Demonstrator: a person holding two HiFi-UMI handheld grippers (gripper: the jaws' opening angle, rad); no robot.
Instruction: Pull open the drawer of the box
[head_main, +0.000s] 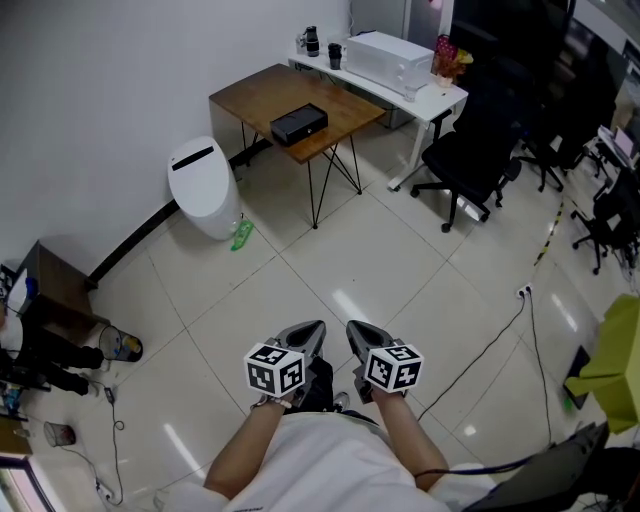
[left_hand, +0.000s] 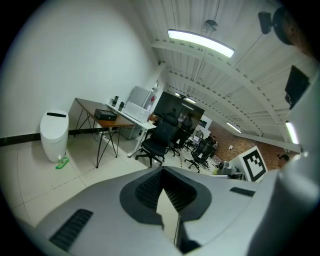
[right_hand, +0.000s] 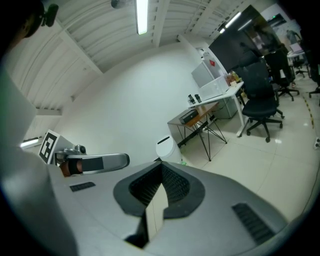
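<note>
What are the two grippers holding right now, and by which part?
Nothing. Both the left gripper and the right gripper have jaws together, empty.

Left grey two-jaw gripper (head_main: 311, 330) held low before torso, jaws pointed forward, away from body. Right grey two-jaw gripper (head_main: 359, 331) just beside it, level with it, tips near but apart. Black-and-white marker cube (head_main: 275, 370) on top of each, faces angled up. Bare forearms (head_main: 243, 452) drawn in close to white-shirted torso (head_main: 310, 468), converging toward grippers. Left gripper view: dark ribbed pads (left_hand: 148, 188) met at tip, nothing between. Right gripper view: same, jaws together, empty. Both grippers in mid-air, touching nothing.
</note>
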